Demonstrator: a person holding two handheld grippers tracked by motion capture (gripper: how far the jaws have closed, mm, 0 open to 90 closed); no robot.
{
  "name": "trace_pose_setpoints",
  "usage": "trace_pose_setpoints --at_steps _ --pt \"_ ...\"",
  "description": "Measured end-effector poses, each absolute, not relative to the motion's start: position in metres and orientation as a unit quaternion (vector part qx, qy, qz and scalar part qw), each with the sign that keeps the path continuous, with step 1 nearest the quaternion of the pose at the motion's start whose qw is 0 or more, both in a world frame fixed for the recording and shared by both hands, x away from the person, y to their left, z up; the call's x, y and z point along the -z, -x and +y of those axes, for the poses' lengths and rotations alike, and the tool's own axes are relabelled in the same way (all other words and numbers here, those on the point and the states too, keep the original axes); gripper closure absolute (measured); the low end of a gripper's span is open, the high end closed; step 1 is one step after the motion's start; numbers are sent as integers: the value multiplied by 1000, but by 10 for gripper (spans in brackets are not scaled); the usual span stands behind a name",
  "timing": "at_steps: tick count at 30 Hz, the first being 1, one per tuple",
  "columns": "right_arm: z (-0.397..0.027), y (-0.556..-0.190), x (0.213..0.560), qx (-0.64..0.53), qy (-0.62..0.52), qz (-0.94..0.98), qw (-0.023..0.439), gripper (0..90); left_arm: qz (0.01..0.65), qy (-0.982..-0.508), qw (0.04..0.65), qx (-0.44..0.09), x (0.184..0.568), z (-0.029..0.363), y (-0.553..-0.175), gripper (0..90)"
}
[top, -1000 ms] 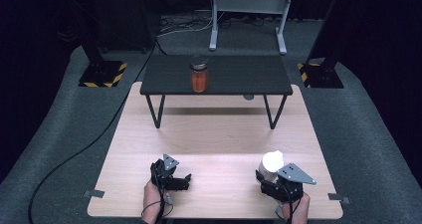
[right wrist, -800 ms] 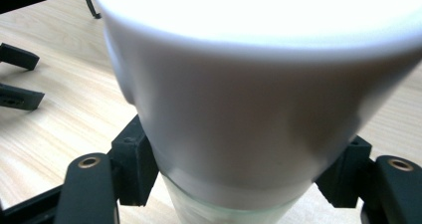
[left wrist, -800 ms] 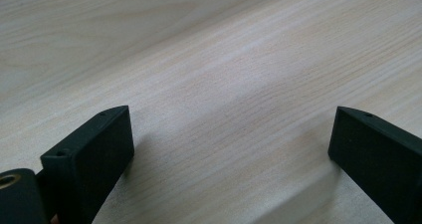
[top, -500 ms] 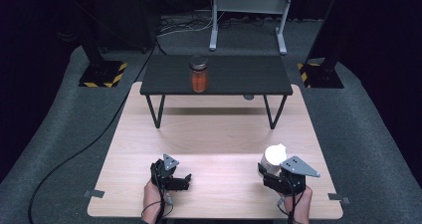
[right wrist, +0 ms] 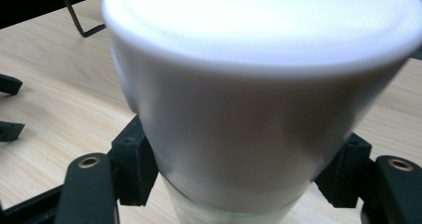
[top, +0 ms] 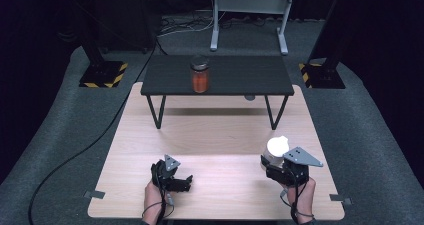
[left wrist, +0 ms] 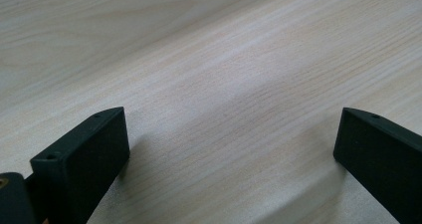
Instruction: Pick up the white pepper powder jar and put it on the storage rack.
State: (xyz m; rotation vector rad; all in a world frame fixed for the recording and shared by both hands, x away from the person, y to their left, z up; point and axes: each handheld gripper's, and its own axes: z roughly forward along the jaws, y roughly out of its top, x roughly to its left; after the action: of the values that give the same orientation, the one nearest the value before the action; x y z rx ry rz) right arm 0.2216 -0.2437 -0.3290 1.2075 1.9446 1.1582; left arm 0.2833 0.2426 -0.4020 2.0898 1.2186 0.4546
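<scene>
A white-lidded container (top: 276, 147) with a clear lower part is held just above the light wooden table (top: 220, 135) at the near right. My right gripper (top: 273, 163) is shut on it; in the right gripper view both pads (right wrist: 133, 165) press its sides below the wide lid (right wrist: 259, 59). My left gripper (top: 186, 182) rests low at the near left. Its jaws have just been opening and stand wide apart, with bare wood between the fingertips (left wrist: 94, 144). A glass jar with orange contents (top: 200, 74) stands on the small black table (top: 260, 80) farther back.
The black table stands on thin metal legs (top: 156, 112) across the far half of the wooden top. A black cable (top: 85, 150) runs over the grey carpet at the left. Stands with yellow-black feet (top: 102, 75) flank the table.
My right gripper has lifted the white container and carried it slightly away from the near edge. The left hand has stayed where it was.
</scene>
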Motion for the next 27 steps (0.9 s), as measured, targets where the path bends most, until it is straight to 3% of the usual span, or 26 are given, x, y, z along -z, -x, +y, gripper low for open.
trace_pose_setpoints --at_steps 27 --pt "-243 -257 307 -428 -446 731 289 296 467 -801 333 -173 402 243 -284 5"
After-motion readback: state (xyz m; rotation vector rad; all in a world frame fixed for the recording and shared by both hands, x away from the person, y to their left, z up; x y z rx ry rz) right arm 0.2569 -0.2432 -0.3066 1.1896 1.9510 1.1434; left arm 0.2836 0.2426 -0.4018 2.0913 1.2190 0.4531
